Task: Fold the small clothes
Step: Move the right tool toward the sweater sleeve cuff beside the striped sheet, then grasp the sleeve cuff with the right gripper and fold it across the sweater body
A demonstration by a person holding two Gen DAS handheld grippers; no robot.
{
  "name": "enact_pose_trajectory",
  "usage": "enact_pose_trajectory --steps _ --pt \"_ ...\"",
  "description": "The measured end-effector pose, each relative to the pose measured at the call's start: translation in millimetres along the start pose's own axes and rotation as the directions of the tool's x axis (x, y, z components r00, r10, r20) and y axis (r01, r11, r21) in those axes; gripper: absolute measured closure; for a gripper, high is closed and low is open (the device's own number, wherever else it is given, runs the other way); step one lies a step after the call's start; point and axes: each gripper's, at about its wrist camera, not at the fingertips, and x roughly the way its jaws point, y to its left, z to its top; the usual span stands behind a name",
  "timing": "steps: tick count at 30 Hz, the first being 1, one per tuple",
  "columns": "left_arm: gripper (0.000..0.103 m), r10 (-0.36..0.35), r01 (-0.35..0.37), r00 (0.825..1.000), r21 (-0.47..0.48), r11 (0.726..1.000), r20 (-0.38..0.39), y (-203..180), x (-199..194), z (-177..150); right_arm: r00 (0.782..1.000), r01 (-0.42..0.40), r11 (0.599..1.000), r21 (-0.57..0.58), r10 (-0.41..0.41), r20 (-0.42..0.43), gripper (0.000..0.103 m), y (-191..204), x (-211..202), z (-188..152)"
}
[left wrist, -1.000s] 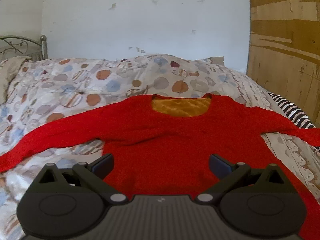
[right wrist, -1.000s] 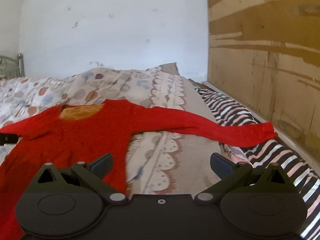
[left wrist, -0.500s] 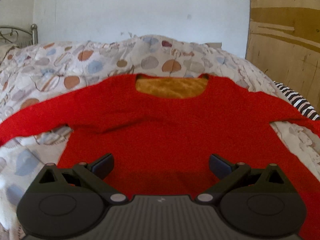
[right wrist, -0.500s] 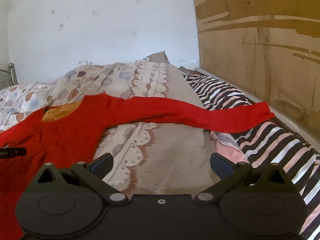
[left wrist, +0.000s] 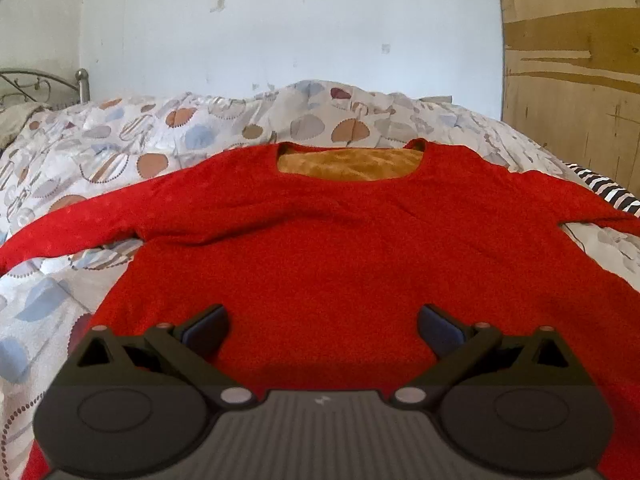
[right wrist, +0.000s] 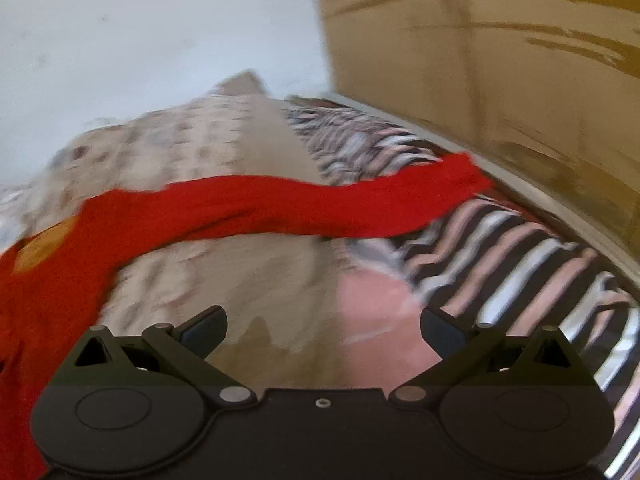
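A red long-sleeved sweater (left wrist: 344,248) with a mustard-yellow lining at the neck lies flat on the bed, sleeves spread out. My left gripper (left wrist: 322,330) is open and empty, hovering over the sweater's lower body. In the blurred right wrist view, the sweater's right sleeve (right wrist: 320,208) stretches across the bed, its cuff lying on a striped blanket (right wrist: 520,264). My right gripper (right wrist: 322,330) is open and empty, above the bedding in front of that sleeve.
A quilt with round patches (left wrist: 132,152) covers the bed. A white wall stands behind it. A wooden panel (right wrist: 500,60) runs along the right side. A metal headboard (left wrist: 40,86) shows at the far left.
The left gripper has drawn back slightly from the sweater body. The right gripper has swung right and moved toward the right sleeve, with motion blur.
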Motion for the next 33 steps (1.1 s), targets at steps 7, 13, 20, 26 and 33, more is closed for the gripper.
enact_pose_trajectory --steps 7,13,20,26,33 --pt "0.001 0.005 -0.005 1.0 0.005 1.0 0.0 -1 0 -1 0.995 0.067 0.985 0.161 -0.079 0.068 0.005 -44 50 45" --pt "0.001 0.008 -0.008 1.0 0.012 1.0 0.003 -2 0 -1 0.981 0.158 0.922 0.353 -0.187 0.049 0.037 -75 98 74" --pt "0.001 0.01 -0.01 1.0 0.015 1.0 0.004 -1 0 -1 0.948 0.276 0.877 0.394 -0.316 0.038 0.081 -83 119 84" --pt "0.001 0.011 -0.011 1.0 0.016 1.0 0.003 -2 0 -1 0.928 0.277 0.902 0.331 -0.34 0.152 0.097 -66 106 87" --pt "0.001 0.009 -0.009 1.0 0.014 1.0 0.001 -2 0 -1 0.911 0.174 0.964 0.202 -0.236 0.338 0.097 -14 55 132"
